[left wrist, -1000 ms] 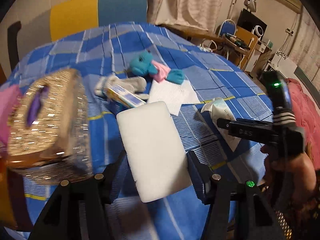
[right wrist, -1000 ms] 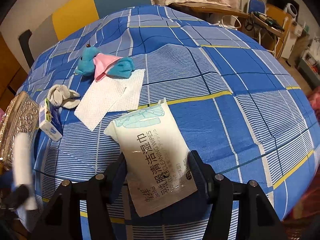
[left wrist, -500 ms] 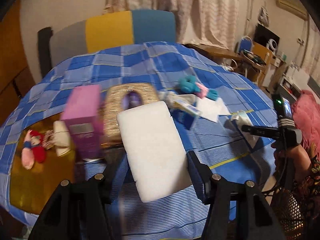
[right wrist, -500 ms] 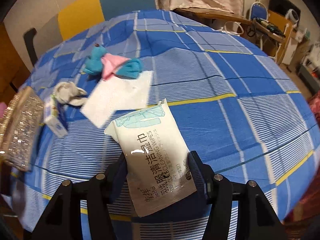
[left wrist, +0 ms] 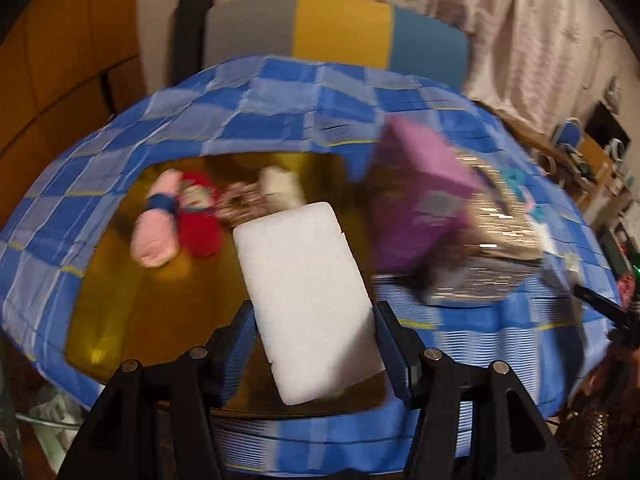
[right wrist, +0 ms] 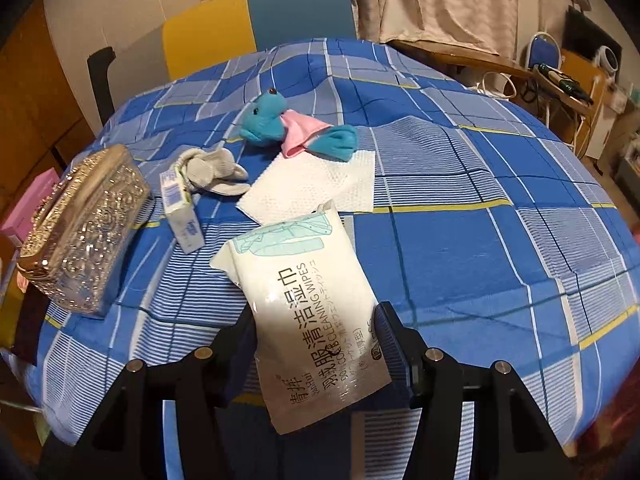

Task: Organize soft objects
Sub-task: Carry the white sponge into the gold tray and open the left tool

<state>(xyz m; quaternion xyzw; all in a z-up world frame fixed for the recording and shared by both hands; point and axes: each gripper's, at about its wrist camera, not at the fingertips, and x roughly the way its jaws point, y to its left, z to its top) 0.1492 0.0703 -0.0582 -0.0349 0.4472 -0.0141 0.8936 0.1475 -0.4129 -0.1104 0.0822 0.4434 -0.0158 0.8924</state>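
Observation:
My left gripper (left wrist: 312, 332) is shut on a white sponge block (left wrist: 306, 296) and holds it above a bare yellow-brown patch of table (left wrist: 160, 320). On that patch lie a pink and red soft toy (left wrist: 176, 220) and a small cream item (left wrist: 278, 184). My right gripper (right wrist: 316, 332) is shut on a white pack of cleaning wipes (right wrist: 308, 312) above the blue checked cloth (right wrist: 460, 240). A blue plush with a pink cloth (right wrist: 288, 128), a grey soft toy (right wrist: 212, 168) and a white paper towel (right wrist: 316, 188) lie on the cloth.
A shiny gold tissue box (right wrist: 80, 228) and a purple carton (left wrist: 420, 200) stand at the left of the table. A small blue and white box (right wrist: 180, 208) lies by the grey toy. A chair (right wrist: 256, 28) stands behind the table.
My left gripper has swung left with the sponge, from over the cloth to over the bare patch with the toys. My right gripper has stayed nearly in place with the wipes.

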